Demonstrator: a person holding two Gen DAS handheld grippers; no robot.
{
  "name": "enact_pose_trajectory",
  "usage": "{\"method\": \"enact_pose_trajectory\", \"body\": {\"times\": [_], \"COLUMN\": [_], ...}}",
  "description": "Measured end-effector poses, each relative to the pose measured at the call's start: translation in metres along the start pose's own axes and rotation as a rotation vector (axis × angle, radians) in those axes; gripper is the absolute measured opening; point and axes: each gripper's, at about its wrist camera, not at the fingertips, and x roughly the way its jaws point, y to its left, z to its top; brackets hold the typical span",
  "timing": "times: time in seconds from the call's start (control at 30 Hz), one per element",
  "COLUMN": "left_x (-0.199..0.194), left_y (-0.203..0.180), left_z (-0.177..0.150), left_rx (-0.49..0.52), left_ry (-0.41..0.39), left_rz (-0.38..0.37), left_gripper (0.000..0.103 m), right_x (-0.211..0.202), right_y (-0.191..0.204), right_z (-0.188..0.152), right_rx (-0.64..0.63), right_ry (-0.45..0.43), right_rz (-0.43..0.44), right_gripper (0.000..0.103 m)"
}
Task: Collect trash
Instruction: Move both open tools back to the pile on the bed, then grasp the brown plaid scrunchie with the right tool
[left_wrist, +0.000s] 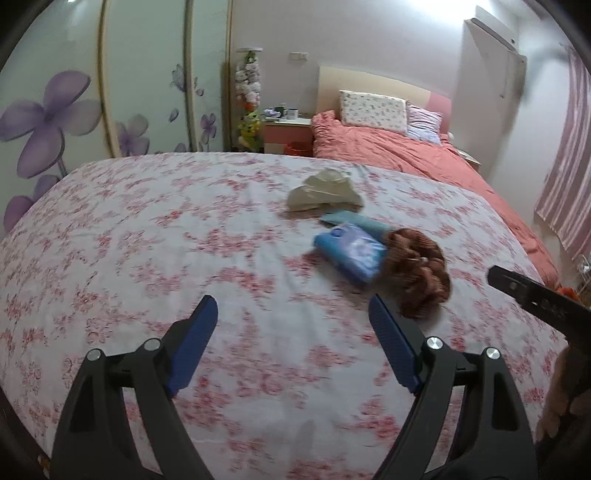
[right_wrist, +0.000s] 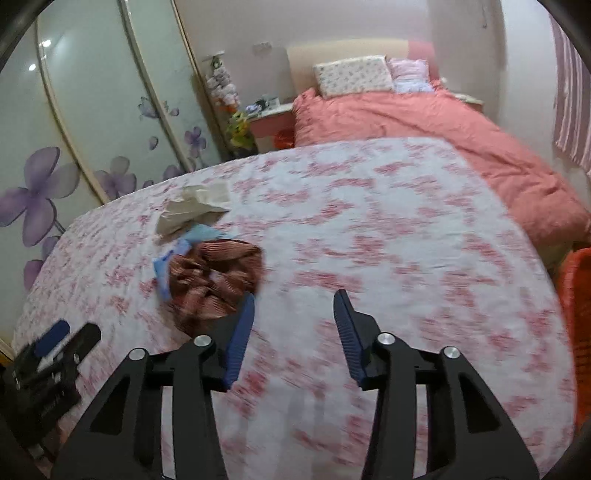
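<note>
I see both my grippers — left gripper (left_wrist: 291, 306), right gripper (right_wrist: 294, 301) — fingers spread, empty, above the pink-flowered bedsheet (left_wrist: 147, 240) near a blue plastic packet (left_wrist: 351, 254).

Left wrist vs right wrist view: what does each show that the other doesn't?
Left wrist only: the blue packet nearly whole, beside the brown crumpled wrapper, and the wall unit above the bed; the right tool pokes in at the right edge.

Right wrist only: the orange basket at the right edge, and the left tool low at left. The wrapper hides most of the packet here.

Both: floral sheet, beige crumpled paper, coral duvet, flower-print wardrobe. Left tool and right tool open, holding nothing.
</note>
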Motion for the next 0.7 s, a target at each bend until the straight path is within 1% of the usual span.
{"method": "enact_pose_trajectory", "body": {"times": [0.07,0.13,0.27,0.3,0.37,0.47,0.57,0.67,0.7], "left_x": [0.002,0.005,0.009,0.01,0.013,0.018,0.026,0.037,0.04], "left_y": [0.007,0.013,0.017,0.017,0.015,0.009,-0.003,-0.02,-0.026], "left_z": [0.0,0.0,0.002,0.003,0.005,0.007,0.011,0.017,0.019], "left_rx": [-0.016,-0.028,-0.044,-0.046,-0.051,-0.054,-0.061,-0.058,-0.057], "left_ry": [0.005,0.009,0.014,0.016,0.024,0.035,0.049,0.065,0.068], "left_rz": [-0.001,0.003,0.003,0.001,-0.008,-0.026,-0.057,-0.086,-0.091], "left_gripper": [0.082,0.082,0.082,0.082,0.082,0.082,0.082,0.085,0.086], "right_x": [0.012,0.025,0.043,0.048,0.055,0.049,0.035,0.025,0.019], "right_y": [0.011,0.024,0.034,0.036,0.041,0.042,0.03,0.005,-0.012], "right_z": [0.004,0.006,0.005,0.005,0.002,-0.002,-0.005,-0.002,-0.001], "right_rx": [0.005,-0.004,0.003,-0.009,-0.044,-0.087,-0.114,-0.08,-0.052], "right_ry": [0.019,0.036,0.077,0.091,0.116,0.095,0.056,0.032,0.019], "right_rz": [0.018,0.015,0.026,0.013,-0.001,-0.009,-0.06,-0.108,-0.142], "right_gripper": [0.044,0.044,0.044,0.042,0.025,0.015,0.013,0.012,0.012]}}
